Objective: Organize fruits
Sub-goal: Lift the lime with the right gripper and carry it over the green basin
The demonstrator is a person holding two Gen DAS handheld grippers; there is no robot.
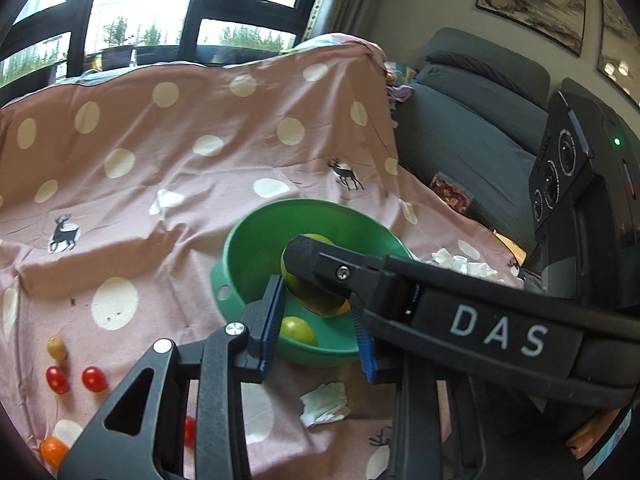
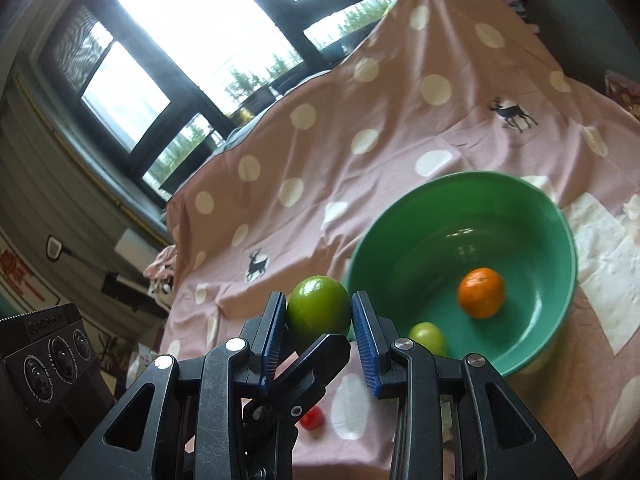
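A green fruit (image 2: 318, 308) is clamped between the blue pads of my right gripper (image 2: 318, 298), just left of the green bowl (image 2: 400, 216). My left gripper (image 1: 318, 298) closes on the same green fruit (image 1: 296, 286) from another side. Its left pad touches the fruit. The other pad's contact is hidden behind the right gripper's black finger (image 1: 320, 264). The left gripper's finger (image 2: 320, 352) crosses under the fruit. Inside the bowl (image 1: 248, 232) lie an orange (image 2: 481, 292) and a smaller green fruit (image 2: 428, 336).
Small red tomatoes (image 1: 57, 379) (image 1: 94, 379), a yellowish one (image 1: 57, 347) and an orange one (image 1: 53, 451) lie on the pink spotted cloth (image 1: 180, 184) at lower left. Crumpled tissues (image 1: 324, 404) (image 1: 464, 262) lie near the bowl. A grey sofa (image 1: 472, 140) stands at the right.
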